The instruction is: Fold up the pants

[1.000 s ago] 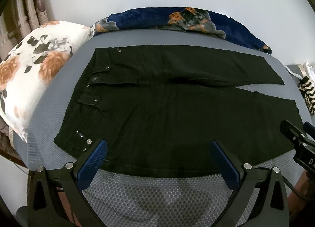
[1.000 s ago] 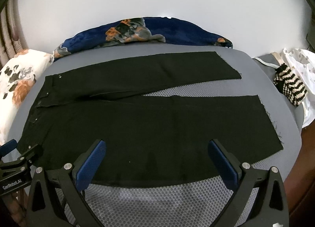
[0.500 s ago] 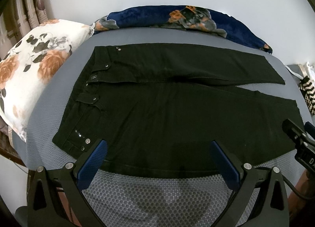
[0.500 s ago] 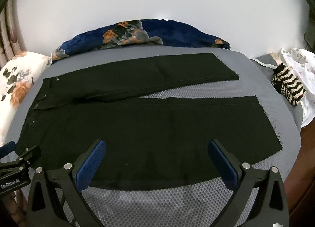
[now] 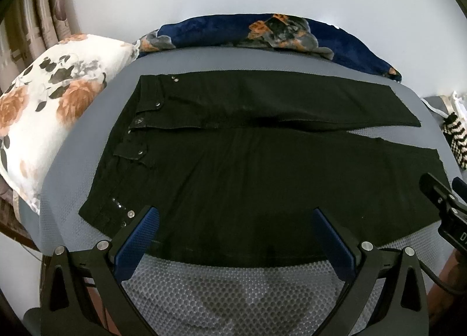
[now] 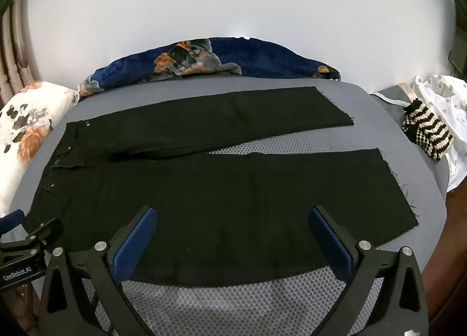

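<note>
Grey mesh surface (image 6: 233,301): a padded top, probably a bed or a covered table, though its edges are too distorted to be sure; it carries everything.
Black pants (image 6: 221,199): spread flat and unfolded across the surface, waistband to the left, both hems to the right, so the long axis runs left to right across both views. The near leg lies along the front edge; the far leg (image 6: 204,120) angles away, leaving a wedge of mesh between the hems.
Blue floral blanket (image 6: 216,59): bunched along the far side, beyond the pants.
Floral pillow (image 5: 49,108): at the left, just beside the waistband.
Striped knit item (image 6: 427,134): at the right, apart from the hems.
Left hand-held gripper (image 5: 235,223): jaws wide apart, holding nothing, poised over the near edge toward the waistband end (image 5: 116,213); it is the nearer one to the waist.
Right hand-held gripper (image 6: 233,223): jaws likewise spread and empty, over the near leg's front edge toward the hem end (image 6: 394,204).
Judgement: no fold is made yet; the pants lie directly ahead of both, so each would likely pinch the near edge and carry it over the far leg.
</note>
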